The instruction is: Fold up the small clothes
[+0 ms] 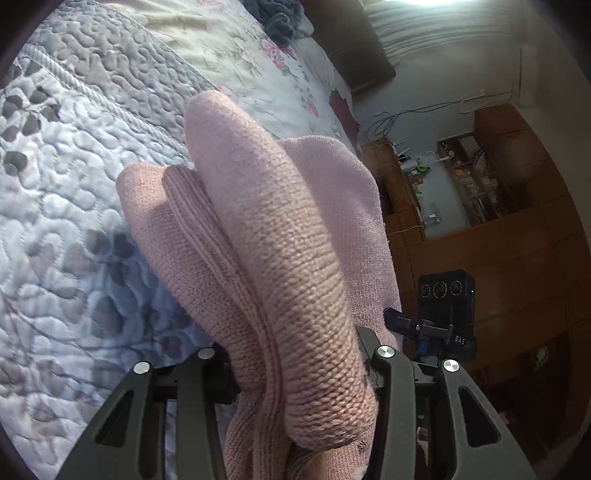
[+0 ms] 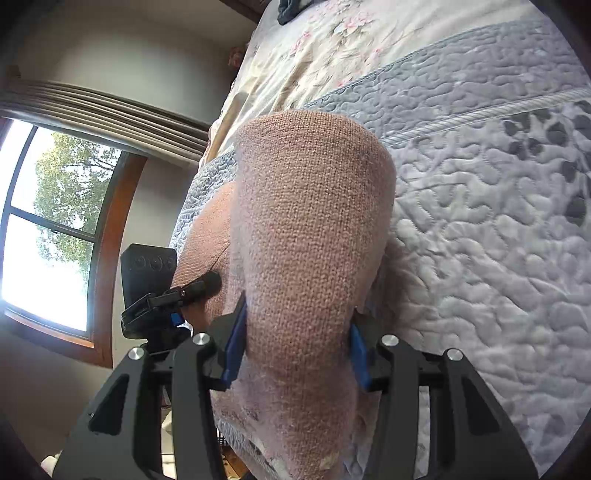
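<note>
A pink knitted garment (image 1: 266, 240) is held up over the bed by both grippers. In the left wrist view my left gripper (image 1: 295, 373) is shut on a thick bunched fold of it, and the knit drapes forward over the fingers and hides the fingertips. In the right wrist view the same pink knit (image 2: 306, 240) bulges between the blue pads (image 2: 232, 350) of my right gripper (image 2: 295, 347), which is shut on it. Each view shows the other gripper's black camera block beside the cloth, so the two grippers are close together.
A grey-and-white quilted bedspread (image 1: 74, 184) lies below, with a floral sheet (image 2: 332, 48) further up the bed and dark clothes (image 1: 280, 18) near its far end. Wooden shelving (image 1: 480, 177) with cables stands to one side. A window (image 2: 48, 221) with a curtain is at the other.
</note>
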A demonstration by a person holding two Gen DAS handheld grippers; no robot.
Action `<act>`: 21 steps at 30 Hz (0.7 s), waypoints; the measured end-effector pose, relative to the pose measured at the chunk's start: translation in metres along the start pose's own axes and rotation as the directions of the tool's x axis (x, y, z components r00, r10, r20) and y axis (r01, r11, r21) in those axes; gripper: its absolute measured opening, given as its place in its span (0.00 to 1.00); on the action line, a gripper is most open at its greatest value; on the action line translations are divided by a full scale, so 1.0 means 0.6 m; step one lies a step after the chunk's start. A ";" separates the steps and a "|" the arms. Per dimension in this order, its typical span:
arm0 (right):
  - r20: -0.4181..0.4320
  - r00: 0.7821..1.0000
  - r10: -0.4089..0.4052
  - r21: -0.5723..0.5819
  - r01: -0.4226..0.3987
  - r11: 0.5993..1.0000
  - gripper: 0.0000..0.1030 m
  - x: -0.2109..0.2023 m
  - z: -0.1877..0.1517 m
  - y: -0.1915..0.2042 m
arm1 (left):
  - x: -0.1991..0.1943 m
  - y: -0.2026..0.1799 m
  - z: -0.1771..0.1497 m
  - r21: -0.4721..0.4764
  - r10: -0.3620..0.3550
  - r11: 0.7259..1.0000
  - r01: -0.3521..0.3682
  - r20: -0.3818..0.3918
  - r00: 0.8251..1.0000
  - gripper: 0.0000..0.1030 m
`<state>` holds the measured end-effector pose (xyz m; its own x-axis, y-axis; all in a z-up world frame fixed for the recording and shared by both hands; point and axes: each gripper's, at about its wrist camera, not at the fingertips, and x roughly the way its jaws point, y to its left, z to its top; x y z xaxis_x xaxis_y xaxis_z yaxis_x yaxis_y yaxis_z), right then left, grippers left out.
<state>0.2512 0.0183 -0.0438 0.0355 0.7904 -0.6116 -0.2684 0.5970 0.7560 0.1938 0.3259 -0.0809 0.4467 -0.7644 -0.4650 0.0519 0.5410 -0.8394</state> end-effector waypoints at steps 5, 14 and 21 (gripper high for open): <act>0.050 0.998 -0.027 0.020 0.026 0.999 0.45 -0.112 -0.054 -0.040 | 0.064 -0.067 -0.061 0.022 -0.052 0.998 0.052 -0.003 0.999 0.42; 0.047 0.999 -0.025 0.148 0.017 0.989 0.49 -0.081 -0.129 -0.173 | 0.140 0.006 -0.155 -0.032 0.078 0.996 -0.079 -0.029 0.997 0.45; 0.051 0.992 -0.112 0.086 0.108 0.990 0.62 -0.113 -0.169 -0.128 | 0.070 -0.032 -0.198 0.031 0.225 0.974 -0.226 0.017 0.974 0.47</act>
<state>0.1717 -0.0951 -0.0845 0.1143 0.7244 -0.6798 -0.1793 0.6881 0.7031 0.1054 0.2417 -0.1179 0.4616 -0.6169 -0.6374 -0.0223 0.7103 -0.7036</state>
